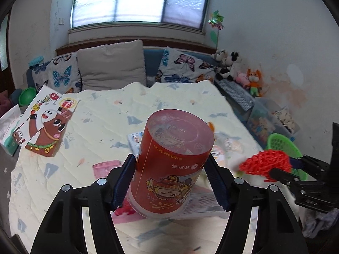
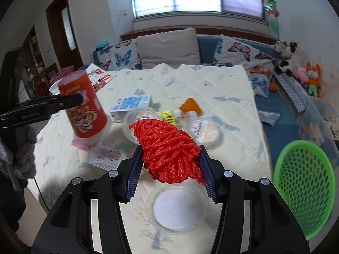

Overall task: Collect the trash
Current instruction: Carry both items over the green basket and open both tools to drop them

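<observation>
1. My left tongs (image 1: 170,182) were clenched on the red can (image 1: 169,163), tilted and lifted clear of the table (image 1: 101,114).
2. My right tongs (image 2: 171,169) gripped the red foam net (image 2: 169,150) between both pads, above a clear lid (image 2: 177,207).
3. The green basket (image 2: 305,188) stood beside the table's right edge.
4. Two cups (image 2: 206,131), a carton (image 2: 132,103) and wrappers lay on the table.

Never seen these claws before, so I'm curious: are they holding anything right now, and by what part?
Yes. The left gripper squeezes a red can by its sides, near mid-height. The right gripper pinches a red foam net around its bunched lower half.
</observation>
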